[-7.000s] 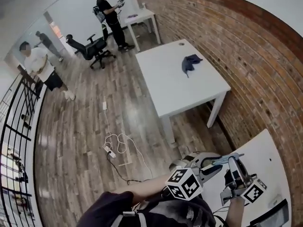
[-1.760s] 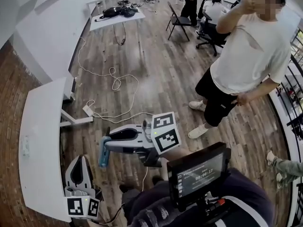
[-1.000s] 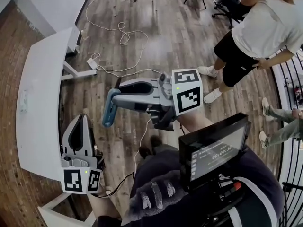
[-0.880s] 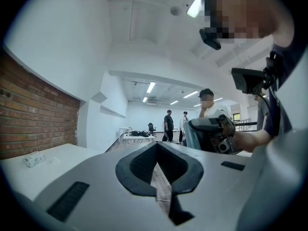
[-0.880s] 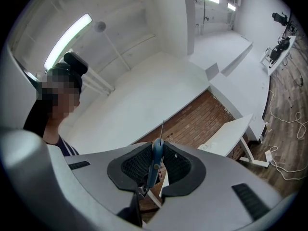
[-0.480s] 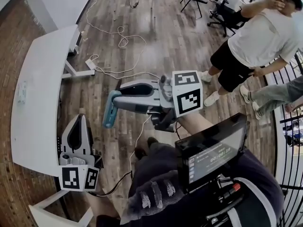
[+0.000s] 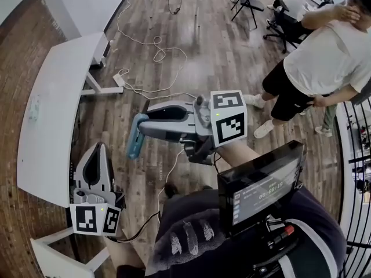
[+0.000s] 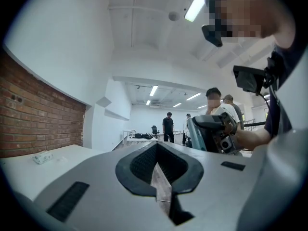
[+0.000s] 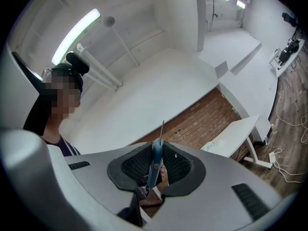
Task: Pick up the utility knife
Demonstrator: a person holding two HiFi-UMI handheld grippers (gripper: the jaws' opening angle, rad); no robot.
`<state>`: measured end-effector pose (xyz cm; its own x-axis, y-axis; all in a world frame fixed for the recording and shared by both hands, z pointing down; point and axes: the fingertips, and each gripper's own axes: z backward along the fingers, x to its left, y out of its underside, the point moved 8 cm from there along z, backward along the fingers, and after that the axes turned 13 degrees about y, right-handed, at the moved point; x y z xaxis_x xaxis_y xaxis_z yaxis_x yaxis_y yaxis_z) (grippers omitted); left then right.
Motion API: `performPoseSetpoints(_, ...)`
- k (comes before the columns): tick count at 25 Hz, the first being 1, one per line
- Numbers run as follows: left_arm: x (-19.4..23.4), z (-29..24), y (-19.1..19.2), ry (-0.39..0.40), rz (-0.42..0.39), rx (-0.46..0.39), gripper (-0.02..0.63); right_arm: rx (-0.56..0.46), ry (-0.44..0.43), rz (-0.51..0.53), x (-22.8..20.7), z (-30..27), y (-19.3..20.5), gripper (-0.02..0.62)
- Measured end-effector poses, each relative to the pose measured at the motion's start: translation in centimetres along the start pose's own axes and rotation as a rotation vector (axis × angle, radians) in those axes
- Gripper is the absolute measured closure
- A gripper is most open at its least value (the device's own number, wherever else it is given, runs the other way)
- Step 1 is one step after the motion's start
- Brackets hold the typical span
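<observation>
Brick wall behind slim blue utility knife (clamped).

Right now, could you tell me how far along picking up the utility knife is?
Done: the utility knife sits clamped in the right gripper, blade out, held in the air over the wooden floor. In hand: only holding it; the left gripper is shut and empty. Left: nothing of the pickup itself.

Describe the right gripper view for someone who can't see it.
A blue utility knife, thin blade pointing up, is clamped in the right gripper. Behind it are a brick wall, a white table and a ceiling light.
</observation>
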<state>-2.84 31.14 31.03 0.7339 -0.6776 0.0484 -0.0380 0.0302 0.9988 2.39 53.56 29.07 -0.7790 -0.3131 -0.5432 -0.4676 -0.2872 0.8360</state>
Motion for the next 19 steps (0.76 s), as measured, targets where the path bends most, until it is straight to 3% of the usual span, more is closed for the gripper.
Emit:
performPoseSetpoints(5, -7.0, -2.8, -0.6, -0.022, -0.017, 0.026, 0.607, -0.005, -0.027, -0.008, 0.3, 7.2, -1.1, 0.523)
performPoseSetpoints(12, -13.8, -8.1, -0.5, 0.007, -0.049, 0.062, 0.607, -0.034, -0.034, -0.004, -1.3, 15.1, -2.8, 0.523)
performPoseSetpoints(19, -19.3, -8.3, -2.3, 0.035, -0.054, 0.161, 0.607, -0.098, -0.007, -0.128, 0.3, 21.2, -1.4, 0.523)
